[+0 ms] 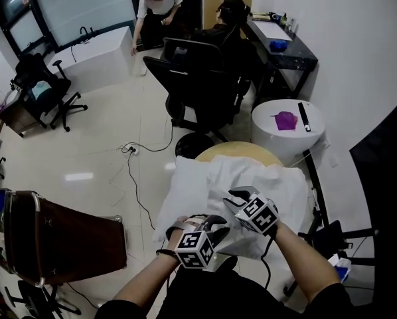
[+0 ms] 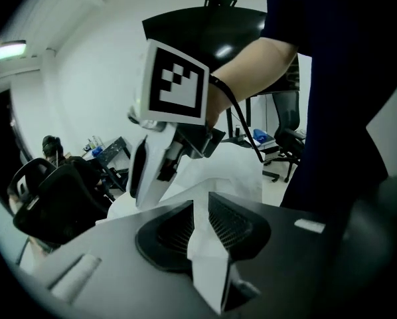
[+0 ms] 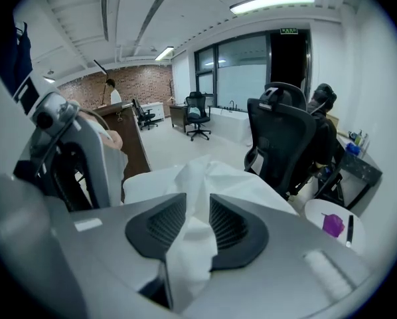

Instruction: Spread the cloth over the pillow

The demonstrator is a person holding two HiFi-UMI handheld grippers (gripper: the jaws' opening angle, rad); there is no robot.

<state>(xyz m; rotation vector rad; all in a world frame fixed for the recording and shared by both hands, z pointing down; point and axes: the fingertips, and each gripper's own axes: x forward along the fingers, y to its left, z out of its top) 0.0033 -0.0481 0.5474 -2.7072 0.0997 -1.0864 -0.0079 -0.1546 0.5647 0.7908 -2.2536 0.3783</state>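
A white pillow (image 1: 185, 195) lies on a round wooden table (image 1: 233, 150), and a thin white cloth (image 1: 268, 186) is crumpled over its right half. Both grippers hover at the pillow's near edge, close together. My left gripper (image 1: 215, 223) has a fold of the cloth (image 2: 206, 261) lying between its jaws, which stand slightly apart. My right gripper (image 1: 237, 197) is shut on a bunched fold of the cloth (image 3: 190, 254). In the left gripper view the right gripper (image 2: 152, 171) hangs just ahead. The left gripper (image 3: 72, 155) shows at the left of the right gripper view.
A white round side table (image 1: 311, 111) with a purple object (image 1: 285, 119) stands behind the pillow on the right. A black office chair (image 1: 205, 78) is beyond it, with two people farther back. A brown chair (image 1: 59, 234) is at the left, and cables (image 1: 135, 171) cross the floor.
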